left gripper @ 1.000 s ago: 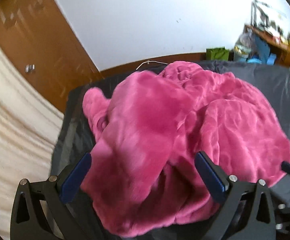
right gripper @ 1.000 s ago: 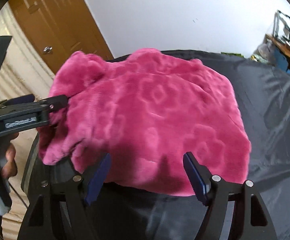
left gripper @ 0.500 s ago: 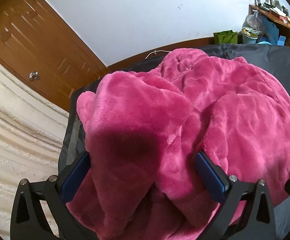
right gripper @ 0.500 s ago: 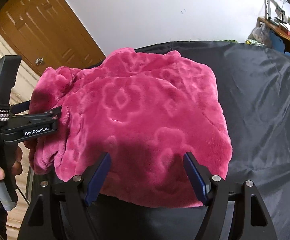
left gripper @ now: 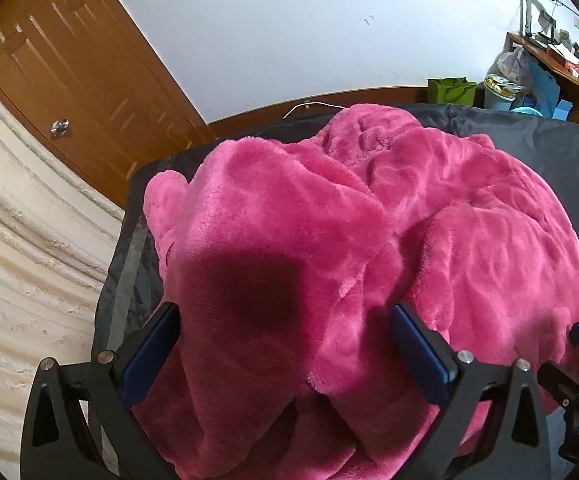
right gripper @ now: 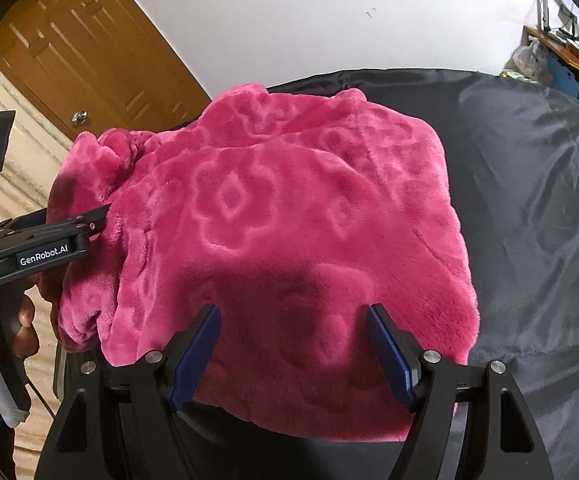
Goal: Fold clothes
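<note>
Left gripper [left gripper: 283, 344] spread wide over pink fleece garment [left gripper: 369, 248], grasping nothing. Right gripper [right gripper: 293, 344] likewise released, fingers apart above fleece on dark sheet [right gripper: 529, 200].

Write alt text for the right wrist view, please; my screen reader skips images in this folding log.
A plush pink garment embossed with flower shapes lies bunched on a dark grey sheet, with the open right gripper poised over its near edge. At the left edge, the left gripper, held by a hand, reaches the garment's side. A wooden door stands behind.
</note>
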The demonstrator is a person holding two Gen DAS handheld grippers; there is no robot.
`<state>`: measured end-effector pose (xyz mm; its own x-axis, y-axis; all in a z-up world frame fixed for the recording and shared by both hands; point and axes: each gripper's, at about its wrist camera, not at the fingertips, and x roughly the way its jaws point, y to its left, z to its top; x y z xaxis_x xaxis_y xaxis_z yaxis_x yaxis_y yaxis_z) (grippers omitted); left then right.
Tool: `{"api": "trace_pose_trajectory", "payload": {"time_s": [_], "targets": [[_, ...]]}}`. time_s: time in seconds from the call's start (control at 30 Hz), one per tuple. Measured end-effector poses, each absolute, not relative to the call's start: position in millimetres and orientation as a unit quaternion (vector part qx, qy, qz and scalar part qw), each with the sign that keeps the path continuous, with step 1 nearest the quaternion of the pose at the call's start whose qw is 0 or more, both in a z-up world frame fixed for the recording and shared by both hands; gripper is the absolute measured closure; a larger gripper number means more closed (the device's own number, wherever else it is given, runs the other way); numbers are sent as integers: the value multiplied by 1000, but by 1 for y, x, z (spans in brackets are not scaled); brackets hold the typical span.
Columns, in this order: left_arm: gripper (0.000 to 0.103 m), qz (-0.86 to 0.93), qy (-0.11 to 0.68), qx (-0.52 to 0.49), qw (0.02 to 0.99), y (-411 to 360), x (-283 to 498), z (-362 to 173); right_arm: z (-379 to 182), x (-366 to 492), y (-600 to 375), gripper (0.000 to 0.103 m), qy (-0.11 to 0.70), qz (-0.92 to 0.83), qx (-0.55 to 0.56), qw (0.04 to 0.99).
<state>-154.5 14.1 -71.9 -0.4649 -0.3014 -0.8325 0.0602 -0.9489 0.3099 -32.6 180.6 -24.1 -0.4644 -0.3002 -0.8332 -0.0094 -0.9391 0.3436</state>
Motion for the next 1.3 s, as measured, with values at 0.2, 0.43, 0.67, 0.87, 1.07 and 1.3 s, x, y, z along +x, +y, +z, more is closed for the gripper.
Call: {"api": "trace_pose_trajectory", "payload": {"time_s": [0.2, 0.43, 0.67, 0.87, 1.07, 1.3], "targets": [[0, -846, -115, 509, 109, 13, -158, -74, -27, -37, 181, 27, -149, -840, 514, 93], [5, -845, -94, 515, 107, 2, -164, -81, -30, -41, 183, 27, -144, -839, 515, 98], [55, -845, -8, 528, 89, -25, -166, -82, -30, -41, 189, 27, -143, -843, 510, 94], [69, -858, 50, 507, 67, -48, -148, -65, -22, -44, 201, 27, -143, -852, 497, 84], [69, -858, 86, 501, 68, -72, -113, -53, -2, -63, 230, 27, -149, -872, 462, 61], [69, -852, 107, 505, 85, -90, -78, -50, 19, -122, 233, 27, -120, -890, 429, 96]]}}
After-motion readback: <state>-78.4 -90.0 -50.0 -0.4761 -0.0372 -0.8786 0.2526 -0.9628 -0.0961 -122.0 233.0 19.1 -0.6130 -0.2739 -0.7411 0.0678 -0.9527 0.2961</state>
